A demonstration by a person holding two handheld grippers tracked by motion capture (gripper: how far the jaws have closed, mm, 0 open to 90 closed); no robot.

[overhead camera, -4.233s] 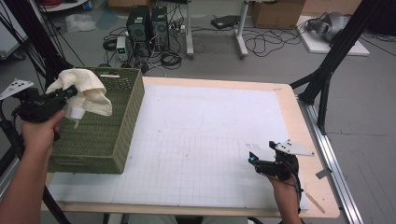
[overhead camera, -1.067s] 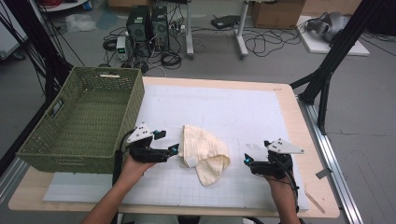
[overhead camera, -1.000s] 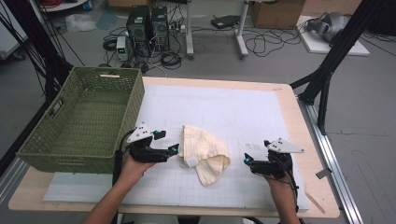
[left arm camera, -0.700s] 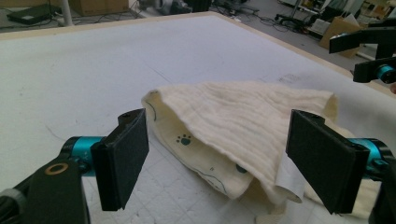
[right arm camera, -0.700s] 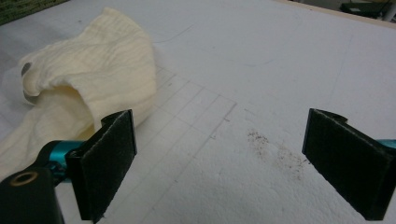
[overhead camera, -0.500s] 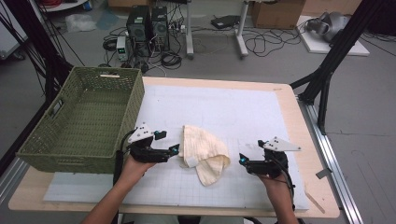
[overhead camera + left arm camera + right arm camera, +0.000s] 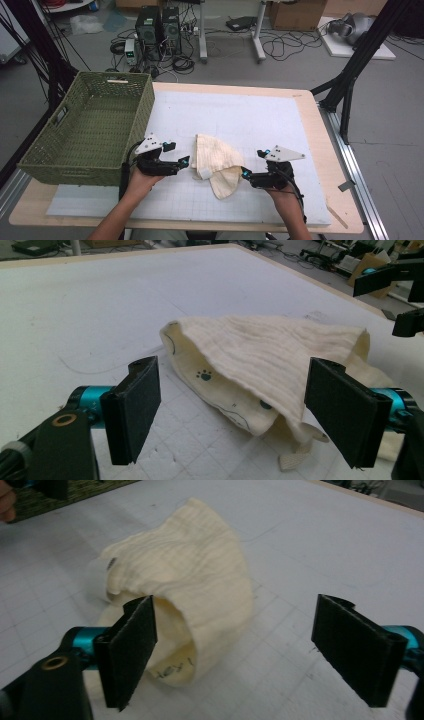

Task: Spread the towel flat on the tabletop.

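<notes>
1. Left of centre in the high view, the left claw (image 7: 184, 161) is spread and empty, its tips just beside the cream cloth (image 7: 216, 162).
2. The cloth lies crumpled at lower centre of the white surface (image 7: 260, 125), long axis running down-right.
3. The right claw (image 7: 244, 173), jaws just narrowing but apart, nothing gripped, sits at the cloth's lower-right end, about as near.

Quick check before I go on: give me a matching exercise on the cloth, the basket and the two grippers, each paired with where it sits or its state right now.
Things:
1. cream cloth
2. green woven basket
3. left gripper
4. right gripper

Places or states:
A. stands at the table's left edge
B. jaws open, at the cloth's right edge
C. lies crumpled on the white mat between the grippers
D. jaws open, at the cloth's left edge

Pairs: 1-C, 2-A, 3-D, 4-B
</notes>
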